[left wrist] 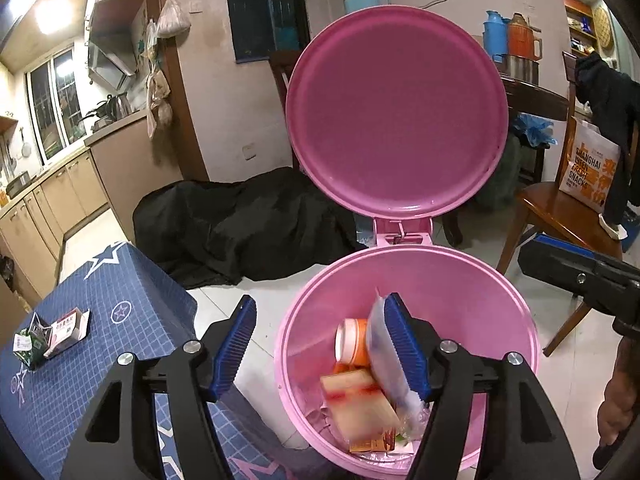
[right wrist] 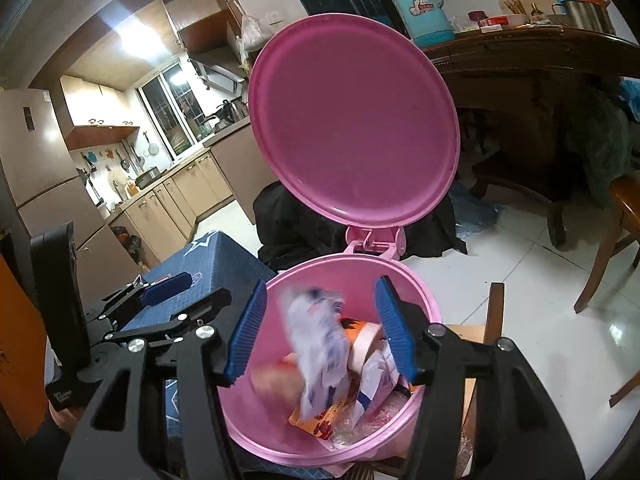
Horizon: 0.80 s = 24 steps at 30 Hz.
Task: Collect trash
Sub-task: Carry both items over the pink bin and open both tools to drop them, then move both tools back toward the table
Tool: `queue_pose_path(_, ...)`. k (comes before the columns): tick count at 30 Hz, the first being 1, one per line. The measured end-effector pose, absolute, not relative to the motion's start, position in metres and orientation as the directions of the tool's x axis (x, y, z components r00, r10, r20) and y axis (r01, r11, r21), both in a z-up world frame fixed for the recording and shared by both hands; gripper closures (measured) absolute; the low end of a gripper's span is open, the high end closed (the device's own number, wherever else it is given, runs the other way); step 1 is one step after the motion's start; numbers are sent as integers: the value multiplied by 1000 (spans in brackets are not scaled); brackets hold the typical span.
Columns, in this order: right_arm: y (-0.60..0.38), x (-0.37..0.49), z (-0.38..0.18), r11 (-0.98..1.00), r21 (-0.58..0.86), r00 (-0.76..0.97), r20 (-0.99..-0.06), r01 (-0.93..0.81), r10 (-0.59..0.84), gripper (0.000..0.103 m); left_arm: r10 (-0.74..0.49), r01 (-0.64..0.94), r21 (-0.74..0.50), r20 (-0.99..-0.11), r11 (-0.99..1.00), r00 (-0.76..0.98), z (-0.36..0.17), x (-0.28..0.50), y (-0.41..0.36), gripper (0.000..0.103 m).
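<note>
Both my claws hang over the open pink bin, its lid standing upright behind on the hinge. My right claw has its jaws apart, and a crumpled white-and-blue wrapper sits blurred between them, touching neither pad as far as I can tell; I judge it is dropping into the bin. My left claw is also spread, but a pale flat packet lies right against its inner right pad. Whether it is stuck there or sliding off I cannot tell.

That packet is my first worry. If it clings to the ridged pad and I pull back, it could ride out with the claw and land on the floor beside the bin. My left claw sits over the bin's left edge, with its left finger outside the rim, so anything slipping that way could miss.

The bin already holds an orange tub, a carton and clear plastic scraps, and things falling on that pile may bounce or lean against the wall rather than settle.

The lid is the other risk: a knock from either claw on the way out could tip it shut on what I carry next.

More trash waits on the blue star-patterned tabletop: a small box and a crumpled green wrapper near the left edge. Both look light, so a clumsy pinch could push them off the side.
</note>
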State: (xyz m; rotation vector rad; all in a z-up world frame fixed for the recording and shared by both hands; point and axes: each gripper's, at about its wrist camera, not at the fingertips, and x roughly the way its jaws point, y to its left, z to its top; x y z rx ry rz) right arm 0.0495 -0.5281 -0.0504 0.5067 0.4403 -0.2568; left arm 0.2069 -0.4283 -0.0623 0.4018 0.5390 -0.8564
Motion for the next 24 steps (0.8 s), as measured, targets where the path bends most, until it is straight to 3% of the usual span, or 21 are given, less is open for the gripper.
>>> queue_pose_path(9, -492, 73, -40, 898, 369, 889, -454, 240, -51, 49, -529, 710, 78, -611, 700, 589, -74, 238, -374, 35)
queue_pose_path(24, -351, 212, -59, 958, 272, 804, -550, -84, 227, 44, -273, 349, -37, -700, 936, 660, -117, 346, -173, 33)
